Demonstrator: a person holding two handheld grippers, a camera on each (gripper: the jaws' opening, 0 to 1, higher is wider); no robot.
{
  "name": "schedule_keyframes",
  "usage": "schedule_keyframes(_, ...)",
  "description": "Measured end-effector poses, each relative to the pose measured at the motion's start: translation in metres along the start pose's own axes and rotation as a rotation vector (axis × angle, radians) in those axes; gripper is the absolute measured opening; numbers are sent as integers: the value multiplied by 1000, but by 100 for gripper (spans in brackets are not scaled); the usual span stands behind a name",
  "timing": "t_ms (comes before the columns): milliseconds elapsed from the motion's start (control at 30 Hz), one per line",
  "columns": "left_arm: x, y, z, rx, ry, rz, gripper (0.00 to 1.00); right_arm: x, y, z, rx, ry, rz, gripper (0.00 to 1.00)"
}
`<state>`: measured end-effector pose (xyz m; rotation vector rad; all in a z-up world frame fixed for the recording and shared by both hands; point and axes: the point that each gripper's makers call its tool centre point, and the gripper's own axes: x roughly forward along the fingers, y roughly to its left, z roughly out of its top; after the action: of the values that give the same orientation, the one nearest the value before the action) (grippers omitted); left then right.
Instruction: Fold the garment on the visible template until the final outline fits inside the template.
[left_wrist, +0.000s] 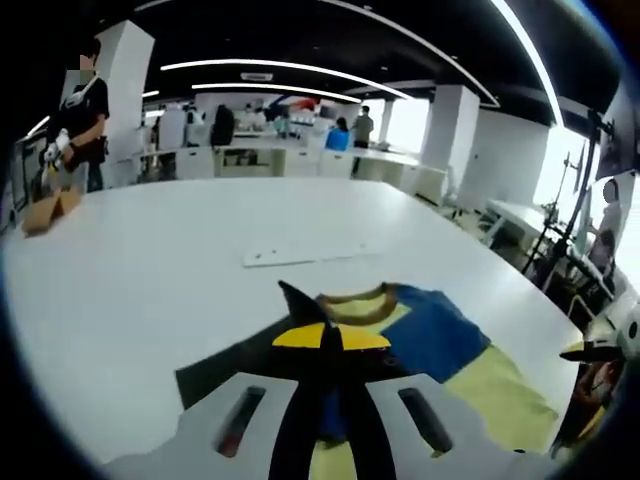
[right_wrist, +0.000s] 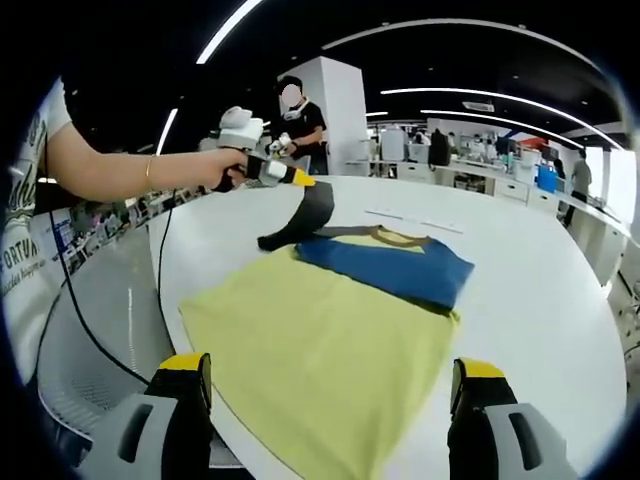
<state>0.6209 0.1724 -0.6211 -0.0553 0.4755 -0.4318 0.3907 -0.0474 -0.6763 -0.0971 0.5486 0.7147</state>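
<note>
My left gripper (right_wrist: 296, 180) pinches the black template (right_wrist: 300, 222), lifting its corner beside the yellow-and-blue garment (right_wrist: 330, 340) on the white table (right_wrist: 540, 290); my right gripper (right_wrist: 330, 400) hangs open just before the hem.

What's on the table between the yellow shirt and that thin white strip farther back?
Nothing: in the left gripper view, only bare white table separates the yellow shirt, with its blue sleeve folded over, from the white strip.
</note>
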Motion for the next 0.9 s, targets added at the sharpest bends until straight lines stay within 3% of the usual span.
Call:
schedule_keyframes(200,10,-14,-3,-6,12,-16,0,0,2,-2,-1,6,4,99)
schedule_keyframes(900,48,-63,13,-26,-13,-117,0,-3,-4,-11,11,28,-17,99)
